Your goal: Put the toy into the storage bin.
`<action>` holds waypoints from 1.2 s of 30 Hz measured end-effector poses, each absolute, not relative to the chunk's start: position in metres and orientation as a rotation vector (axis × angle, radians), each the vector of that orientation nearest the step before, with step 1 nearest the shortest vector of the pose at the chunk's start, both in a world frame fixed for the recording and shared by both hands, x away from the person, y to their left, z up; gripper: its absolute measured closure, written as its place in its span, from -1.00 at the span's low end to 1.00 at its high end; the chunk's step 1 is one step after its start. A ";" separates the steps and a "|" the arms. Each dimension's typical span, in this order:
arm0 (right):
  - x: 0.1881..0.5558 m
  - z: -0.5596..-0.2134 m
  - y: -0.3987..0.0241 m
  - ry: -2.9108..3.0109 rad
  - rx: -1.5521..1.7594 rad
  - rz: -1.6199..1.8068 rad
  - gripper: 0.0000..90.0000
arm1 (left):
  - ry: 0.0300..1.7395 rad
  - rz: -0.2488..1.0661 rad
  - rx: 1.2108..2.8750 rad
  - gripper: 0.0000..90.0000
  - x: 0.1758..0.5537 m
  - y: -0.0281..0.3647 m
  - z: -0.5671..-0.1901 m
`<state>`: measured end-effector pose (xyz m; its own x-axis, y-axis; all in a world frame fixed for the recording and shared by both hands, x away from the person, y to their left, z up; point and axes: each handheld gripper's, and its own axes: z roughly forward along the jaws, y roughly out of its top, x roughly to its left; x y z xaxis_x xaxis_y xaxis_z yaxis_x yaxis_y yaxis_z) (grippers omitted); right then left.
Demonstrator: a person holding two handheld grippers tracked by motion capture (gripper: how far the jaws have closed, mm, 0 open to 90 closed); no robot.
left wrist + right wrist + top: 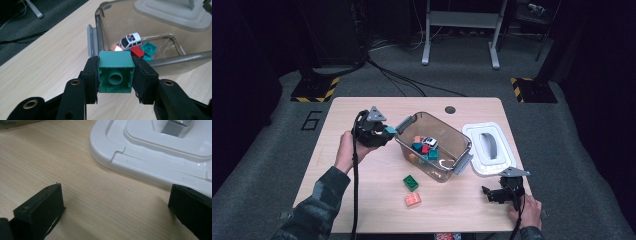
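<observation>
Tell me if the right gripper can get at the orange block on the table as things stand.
Probably yes: the right gripper has open, empty jaws, and bare table lies between it and the orange block.

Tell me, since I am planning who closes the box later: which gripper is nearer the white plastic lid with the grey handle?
Right. The right gripper rests on the table just below the white plastic lid; the left gripper is across the clear bin, holding a teal block.
</observation>
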<state>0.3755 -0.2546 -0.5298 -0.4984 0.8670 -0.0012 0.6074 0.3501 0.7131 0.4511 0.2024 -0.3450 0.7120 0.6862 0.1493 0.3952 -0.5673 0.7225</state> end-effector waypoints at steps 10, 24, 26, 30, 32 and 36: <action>0.375 -0.530 -0.255 2.240 1.296 0.940 -1.00 | 0.791 0.530 2.238 0.32 0.468 0.182 -0.342; 0.375 -0.530 -0.255 2.240 1.295 0.940 -1.00 | 0.800 0.435 2.299 0.31 0.488 0.161 -0.370; 0.376 -0.530 -0.255 2.240 1.294 0.939 -1.00 | 0.806 0.434 2.314 0.31 0.489 0.159 -0.377; 0.375 -0.530 -0.255 2.240 1.296 0.940 -1.00 | 0.801 0.445 2.334 0.31 0.489 0.158 -0.385; 0.375 -0.530 -0.255 2.240 1.296 0.940 -1.00 | 0.806 0.437 2.342 0.31 0.491 0.159 -0.386; 0.375 -0.530 -0.255 2.240 1.296 0.940 -1.00 | 0.808 0.436 2.350 0.31 0.492 0.158 -0.389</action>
